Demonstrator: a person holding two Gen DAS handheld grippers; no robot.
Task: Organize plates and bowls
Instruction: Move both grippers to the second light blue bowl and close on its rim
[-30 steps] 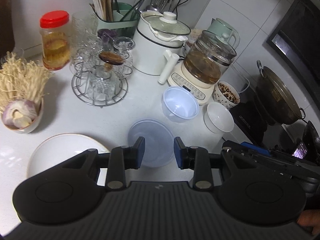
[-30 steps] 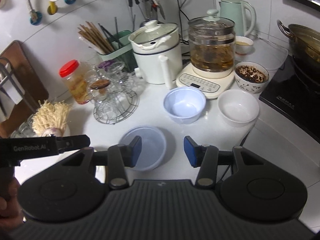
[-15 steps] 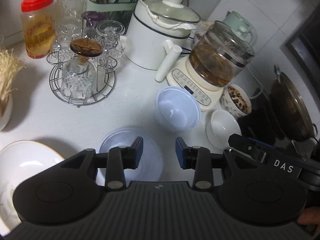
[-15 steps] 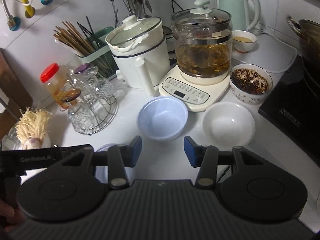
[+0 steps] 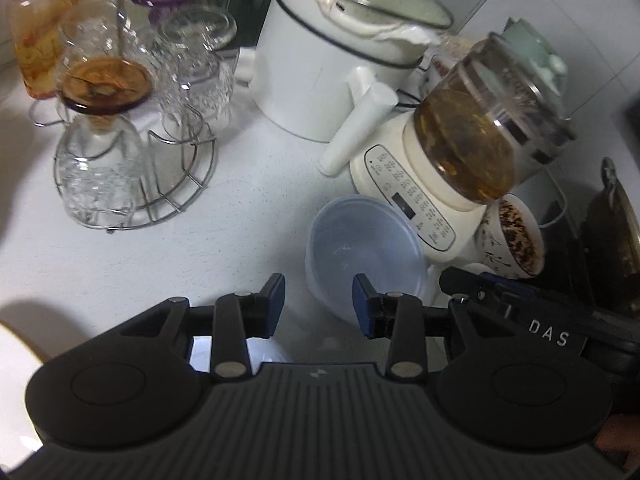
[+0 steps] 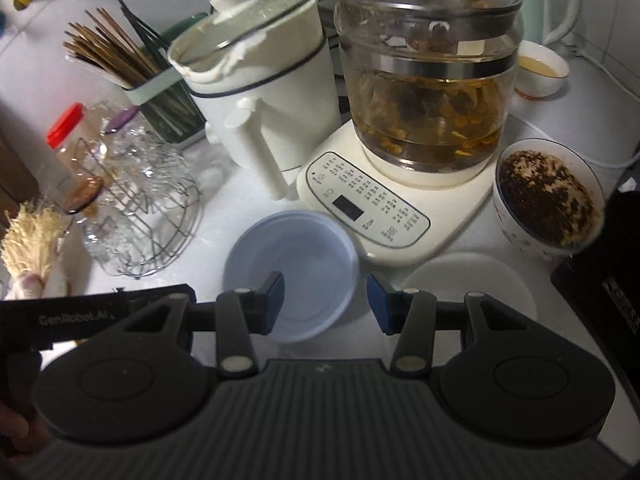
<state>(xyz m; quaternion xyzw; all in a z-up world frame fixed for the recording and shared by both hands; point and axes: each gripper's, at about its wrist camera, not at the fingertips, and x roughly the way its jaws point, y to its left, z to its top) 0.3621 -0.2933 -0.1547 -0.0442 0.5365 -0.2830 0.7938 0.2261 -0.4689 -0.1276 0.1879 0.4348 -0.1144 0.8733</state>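
My left tool (image 5: pixel 319 303) looks like matt black plastic with ribbed housing. The blue bowl (image 6: pixel 294 268) is translucent, smooth plastic. My worktop (image 5: pixel 240 200) is speckled white stone, the rack (image 5: pixel 172 184) shiny wire, the kettle (image 6: pixel 428 80) clear glass.

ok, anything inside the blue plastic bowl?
The blue plastic bowl looks empty: bare floor and walls visible. The right gripper hovers open above it, its fingers covering part of the near rim.
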